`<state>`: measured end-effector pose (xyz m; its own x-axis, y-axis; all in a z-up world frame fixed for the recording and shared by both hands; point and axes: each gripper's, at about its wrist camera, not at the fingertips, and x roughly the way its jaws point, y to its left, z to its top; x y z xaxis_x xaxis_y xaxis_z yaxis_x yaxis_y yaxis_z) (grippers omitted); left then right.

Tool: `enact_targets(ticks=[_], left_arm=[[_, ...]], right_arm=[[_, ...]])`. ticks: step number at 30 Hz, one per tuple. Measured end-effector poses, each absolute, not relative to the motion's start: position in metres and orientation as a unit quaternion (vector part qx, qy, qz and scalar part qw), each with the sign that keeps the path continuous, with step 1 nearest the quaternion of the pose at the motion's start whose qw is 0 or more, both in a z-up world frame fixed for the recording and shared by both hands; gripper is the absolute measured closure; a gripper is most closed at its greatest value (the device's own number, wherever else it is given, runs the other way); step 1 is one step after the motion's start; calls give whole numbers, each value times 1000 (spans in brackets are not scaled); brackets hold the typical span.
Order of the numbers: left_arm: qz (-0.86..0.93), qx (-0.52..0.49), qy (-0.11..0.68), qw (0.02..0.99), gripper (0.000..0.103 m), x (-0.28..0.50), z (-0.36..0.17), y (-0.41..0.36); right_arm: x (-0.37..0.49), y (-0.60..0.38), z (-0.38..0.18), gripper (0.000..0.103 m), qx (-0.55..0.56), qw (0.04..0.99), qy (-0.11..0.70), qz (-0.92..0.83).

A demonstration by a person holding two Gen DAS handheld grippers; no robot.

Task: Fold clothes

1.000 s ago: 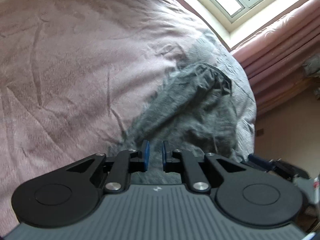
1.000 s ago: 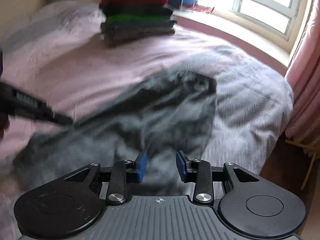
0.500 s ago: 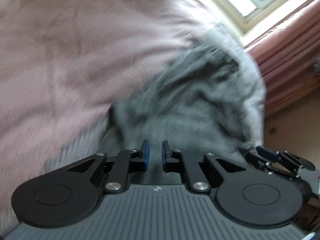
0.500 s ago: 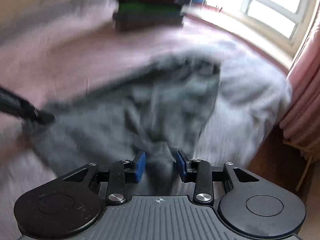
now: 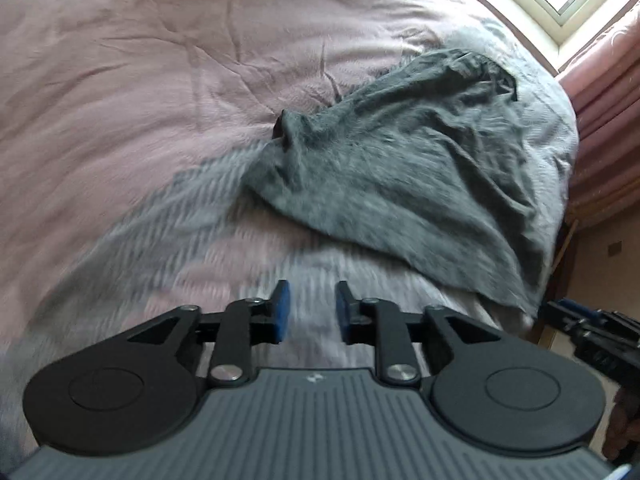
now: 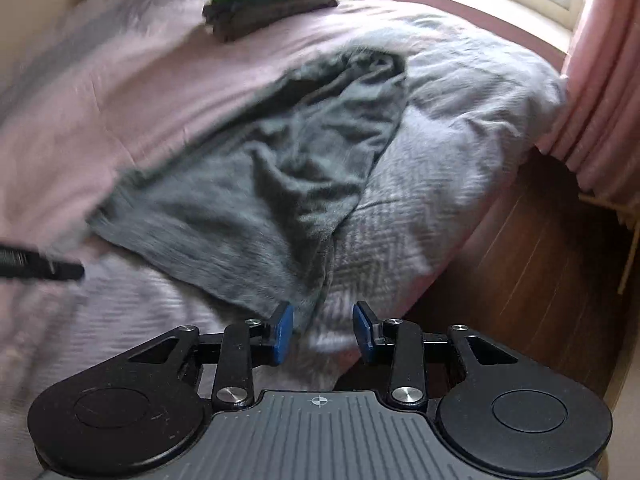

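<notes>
We hold the left claw [image 5: 308,307] and right claw [image 6: 322,332] agape and empty over the bed [image 5: 132,92], where a crumpled grey garment [image 5: 404,168] lies: soft, light, limp, best pinched at its near corners.

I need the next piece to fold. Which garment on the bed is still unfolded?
The grey garment lying crumpled near the open right gripper. The others sit folded in a stack at the far side.

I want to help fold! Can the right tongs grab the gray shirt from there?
Probably yes. The right tongs are open with nothing in them, and the gray garment's near corner lies just ahead of the left pad, with nothing lying over it on the bedspread.
</notes>
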<state>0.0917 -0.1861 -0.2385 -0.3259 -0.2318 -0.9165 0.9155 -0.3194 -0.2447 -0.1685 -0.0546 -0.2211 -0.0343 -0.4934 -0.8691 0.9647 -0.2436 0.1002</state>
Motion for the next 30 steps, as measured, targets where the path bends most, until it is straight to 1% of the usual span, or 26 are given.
enact_targets(ticks=[1,2,3,6,10,13,14,15,16,23,30], left_arm=[[-698,416,410,415,76,93,-228,-176],[-695,420,404,420,75,94,-218,-166],[-694,424,398,425,73,96,-205,-156],[-693,429,382,435,63,96,-170,-133],[-702,429,356,443,57,94,-126,-105],[-712,428,330,449,55,93,-95,-86],[-716,428,321,449,54,93,-87,-80],[-720,428,313,449,53,92,-80,-74],[-724,427,304,448,53,92,-73,-69],[-741,414,284,446,52,91,-44,-43],[-751,404,274,445,51,89,-33,-30]], right_arm=[[-166,-46,-208,35,430,549,268,-665],[-163,-37,-196,31,434,549,260,-666],[-161,-28,-183,31,438,549,251,-666],[-147,-5,-151,31,442,548,243,-667],[-133,19,-121,30,459,537,233,-668],[-123,32,-101,28,453,537,237,-671],[-121,36,-96,26,449,538,237,-673],[-119,39,-91,20,445,539,237,-675],[-117,43,-85,18,441,539,237,-677],[-109,65,-60,18,428,545,229,-684],[-108,75,-47,18,423,552,223,-683]])
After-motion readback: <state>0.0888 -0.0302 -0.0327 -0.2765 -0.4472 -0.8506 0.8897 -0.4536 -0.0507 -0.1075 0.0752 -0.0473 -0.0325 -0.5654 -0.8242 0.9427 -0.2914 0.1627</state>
